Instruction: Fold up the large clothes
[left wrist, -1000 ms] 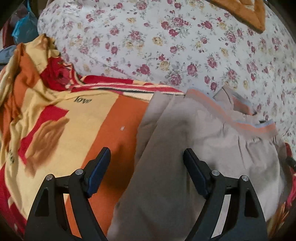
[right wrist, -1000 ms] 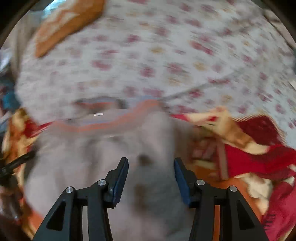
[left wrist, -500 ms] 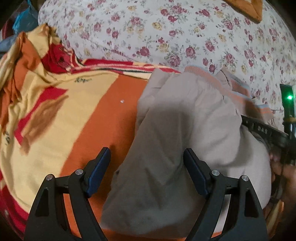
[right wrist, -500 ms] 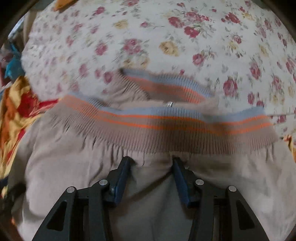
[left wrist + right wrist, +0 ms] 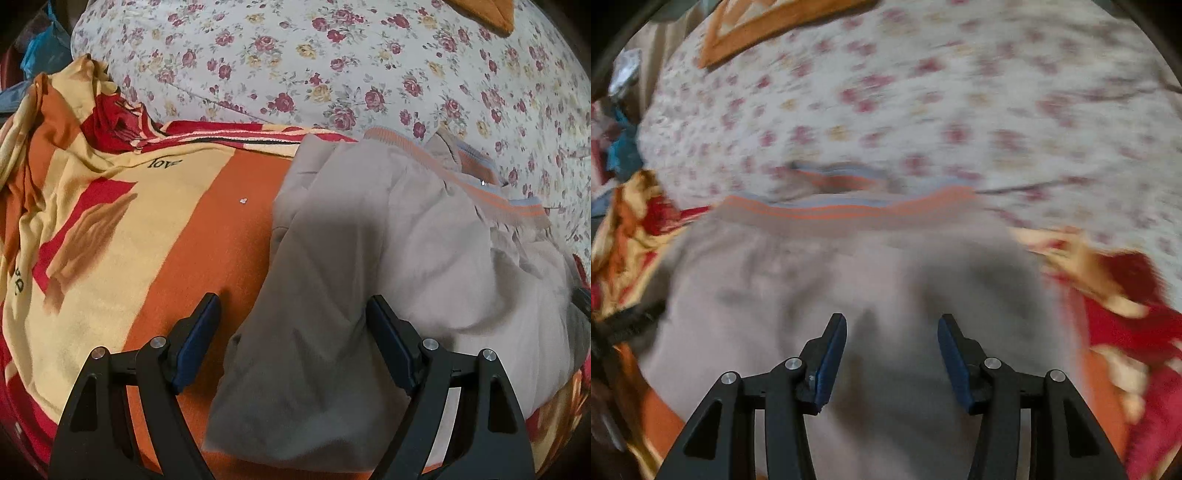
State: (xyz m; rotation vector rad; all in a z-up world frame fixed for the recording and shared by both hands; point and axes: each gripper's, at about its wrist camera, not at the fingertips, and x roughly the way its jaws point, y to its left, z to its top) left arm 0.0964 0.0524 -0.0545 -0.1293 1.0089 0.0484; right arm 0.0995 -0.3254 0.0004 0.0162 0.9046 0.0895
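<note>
Now the right gripper (image 5: 892,328) has lifted off the beige jacket (image 5: 369,258), fingers apart, gripping nothing.

Beige-grey garment (image 5: 369,266), plain body; ribbed hem band (image 5: 491,195) striped orange and pale blue on beige. Blanket (image 5: 110,229) underneath in broad blocks of orange, pale yellow and red, brown leaf-like shapes, thin red/cream/black stripes along one edge, black "love" lettering. Bedsheet (image 5: 332,55) white with small dark-red and yellow roses, grey-green leaves. Orange cushion (image 5: 484,14) at top edge. Both grippers black with dark blue pads (image 5: 195,343). Right wrist view blurred, same colours: beige garment (image 5: 849,295), orange-striped band (image 5: 849,210).
</note>
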